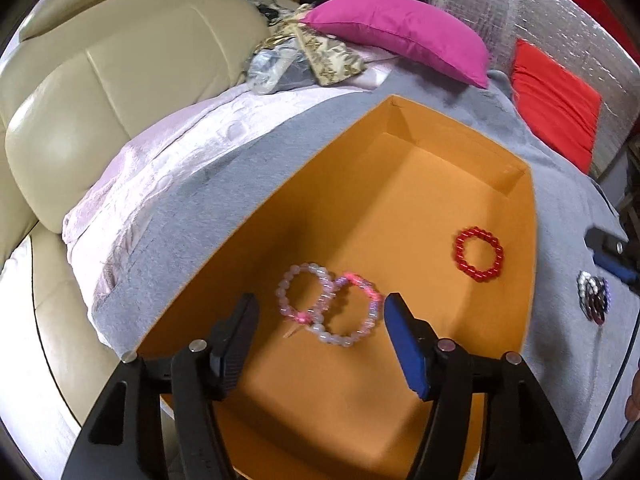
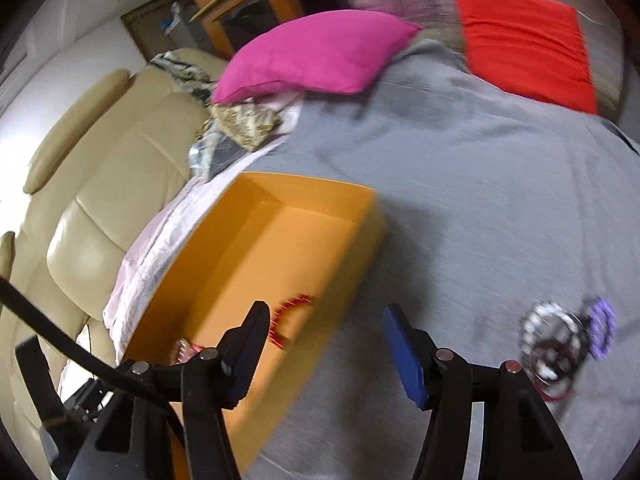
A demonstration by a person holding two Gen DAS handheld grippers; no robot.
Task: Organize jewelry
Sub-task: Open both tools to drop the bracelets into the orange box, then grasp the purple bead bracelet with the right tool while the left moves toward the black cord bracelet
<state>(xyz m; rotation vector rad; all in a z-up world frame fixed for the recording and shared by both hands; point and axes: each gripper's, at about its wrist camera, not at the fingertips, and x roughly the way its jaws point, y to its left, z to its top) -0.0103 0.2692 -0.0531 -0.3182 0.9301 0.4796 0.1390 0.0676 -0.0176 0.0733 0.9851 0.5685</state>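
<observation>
An open orange box lies on a grey blanket. Inside it lie two overlapping pale pink bead bracelets and a red bead bracelet. My left gripper is open and empty, just above the pale bracelets. A small pile of black, white and purple bracelets lies on the blanket right of the box. In the blurred right wrist view my right gripper is open and empty over the box's right wall. The red bracelet shows partly there, and the pile lies to the right.
A beige leather sofa stands on the left. A magenta pillow and a red cushion lie at the far end of the blanket. Patterned cloth and a plastic bag sit near the pillow. A pale pink sheet edges the blanket.
</observation>
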